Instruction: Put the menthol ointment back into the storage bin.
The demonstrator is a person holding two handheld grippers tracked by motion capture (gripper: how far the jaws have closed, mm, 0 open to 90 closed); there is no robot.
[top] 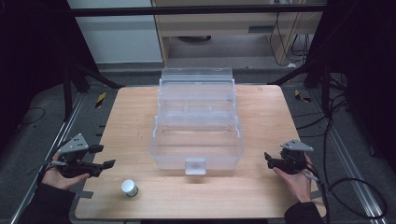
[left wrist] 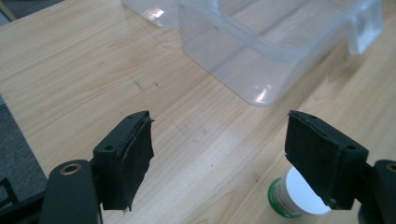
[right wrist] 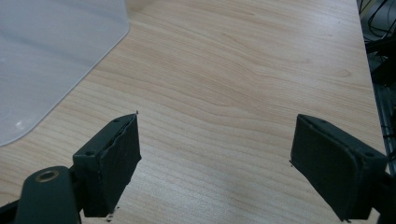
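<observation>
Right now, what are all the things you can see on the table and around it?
clear plastic storage box: one, see-through, lid open, middle of the table.
small round jar with white lid: one, white and green, near front edge, left of the box.
light wooden table: one, pale brown, under everything.
black cables: several, on the floor at right.
left gripper: one, black, jaws open, nothing between.
right gripper: one, black, jaws open, nothing between.

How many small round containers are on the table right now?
1: the small white-lidded jar stands near the table's front edge, beside the left tool, outside the clear bin.
</observation>
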